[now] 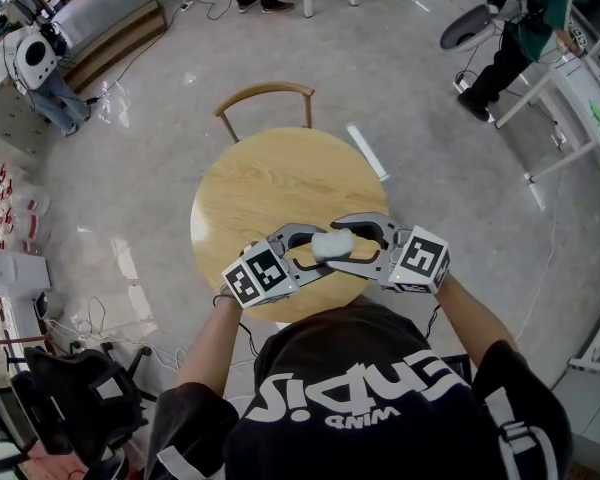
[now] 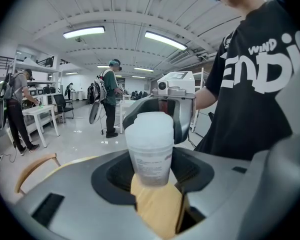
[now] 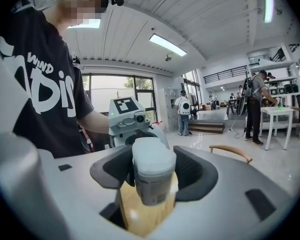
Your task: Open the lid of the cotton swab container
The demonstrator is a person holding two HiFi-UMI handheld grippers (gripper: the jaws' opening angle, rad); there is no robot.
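The jaws of the left gripper [image 2: 151,165] are clamped on the lower body of the cotton swab container [image 2: 150,154]. They carry it just clear of the wood, tipped a little so its top leans toward the other hand. The jaws of the right gripper [image 3: 154,173] stand wide around the lid [image 3: 153,156], with the dark pads right up against its sides. From where I stand, I cannot tell whether they are pressing yet.

The two grippers face each other nose to nose over the near edge of the round desk [image 1: 270,183], close to the person's chest. A wooden chair [image 1: 265,93] stands at the far side.

To do this step well, I'd say the right jaws should bite on the lid alone, above the seam, and squarely. If a pad laps onto the body, the two hands would only be fighting each other. The left hand looks like the anchor, so it should stay low on the body and not crush the thin translucent wall.

I can't make out whether the lid lifts off or unscrews. A gentle pull straight along the container's own line seems the safest first try. It would also help to bring the container upright and further in over the desk, so any swabs that jump out land on wood and not on the floor.
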